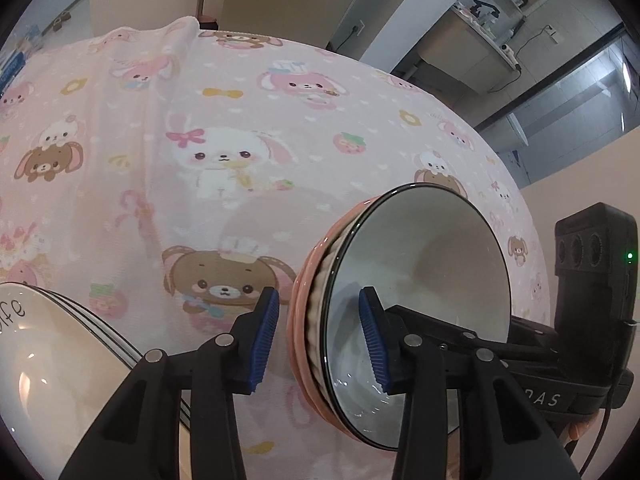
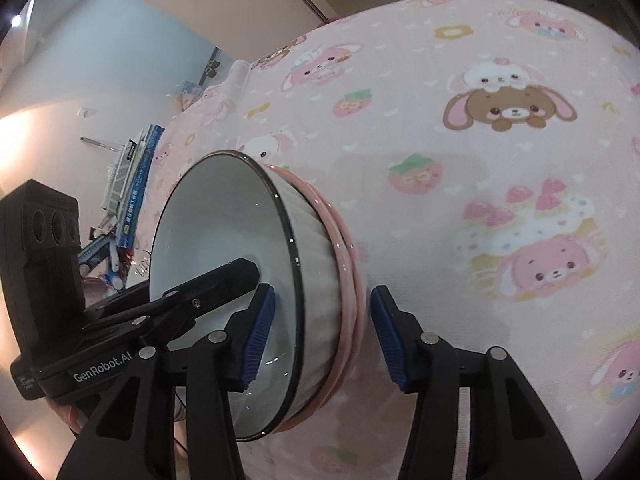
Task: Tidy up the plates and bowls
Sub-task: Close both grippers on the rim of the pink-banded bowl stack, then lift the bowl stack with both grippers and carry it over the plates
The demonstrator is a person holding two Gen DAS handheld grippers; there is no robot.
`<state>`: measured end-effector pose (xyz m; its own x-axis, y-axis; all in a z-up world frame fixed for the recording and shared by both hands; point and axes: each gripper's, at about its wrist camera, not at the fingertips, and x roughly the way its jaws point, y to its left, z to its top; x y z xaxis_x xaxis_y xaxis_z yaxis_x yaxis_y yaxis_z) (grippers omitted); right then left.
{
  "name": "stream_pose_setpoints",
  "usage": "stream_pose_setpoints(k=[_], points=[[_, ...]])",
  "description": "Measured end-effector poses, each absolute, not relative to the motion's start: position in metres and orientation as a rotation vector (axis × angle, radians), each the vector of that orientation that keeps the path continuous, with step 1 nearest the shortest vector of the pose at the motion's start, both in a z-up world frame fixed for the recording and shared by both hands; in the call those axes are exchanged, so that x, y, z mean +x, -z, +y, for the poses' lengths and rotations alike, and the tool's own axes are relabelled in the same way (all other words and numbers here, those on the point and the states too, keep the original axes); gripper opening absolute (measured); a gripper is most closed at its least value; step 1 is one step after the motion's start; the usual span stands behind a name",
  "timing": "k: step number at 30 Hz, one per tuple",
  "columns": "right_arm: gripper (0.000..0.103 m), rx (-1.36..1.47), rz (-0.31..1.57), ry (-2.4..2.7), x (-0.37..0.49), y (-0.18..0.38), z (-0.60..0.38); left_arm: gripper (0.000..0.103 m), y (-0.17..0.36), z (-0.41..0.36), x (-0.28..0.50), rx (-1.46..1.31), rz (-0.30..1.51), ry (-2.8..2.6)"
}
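bowl [image 1: 420, 280]: glossy glazed ceramic, ribbed outside
plates [image 1: 52, 360]: glossy ceramic
cloth [image 1: 280, 128]: soft matt fabric
pads [image 1: 266, 340]: ridged blue rubber

White dark-rimmed bowl [image 1: 416, 280] nested in pink bowls [image 1: 304, 320] (beside stacked plates [image 1: 48, 360]).

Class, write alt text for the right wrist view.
The right gripper straddles the rim of a white bowl nested in pink bowls, above a pink cartoon-animal tablecloth. The left gripper reaches into the bowl from the left.
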<state>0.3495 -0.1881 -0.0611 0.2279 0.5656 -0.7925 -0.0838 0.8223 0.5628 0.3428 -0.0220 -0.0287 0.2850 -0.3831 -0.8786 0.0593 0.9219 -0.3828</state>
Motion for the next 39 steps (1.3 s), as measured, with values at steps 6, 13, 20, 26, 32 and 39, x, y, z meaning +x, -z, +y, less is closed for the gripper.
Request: stream_pose_setpoints(k=[6,13,20,26,32,39], points=[[0.048,0.548,1.293,-0.479,0.350,0.069,-0.196,0.043,0.034,-0.020,0.345,-0.348,1.283,0.342],[0.045,0.586,1.306,-0.509,0.351,0.072,-0.203,0.040,0.027,-0.027,0.339,-0.291,1.235,0.308],[0.044,0.646,1.339,-0.507,0.352,0.075,-0.208,0.035,0.023,-0.028,0.336,-0.266,1.228,0.282],[0.044,0.683,1.348,-0.515,0.351,0.075,-0.209,0.031,0.015,-0.027,0.333,-0.254,1.204,0.270],[0.044,0.679,1.305,-0.519,0.343,0.055,-0.216,0.030,-0.007,-0.025,0.323,-0.259,1.155,0.295],[0.044,0.671,1.266,-0.541,0.330,0.024,-0.210,0.029,-0.039,-0.009,0.301,-0.293,1.090,0.313]])
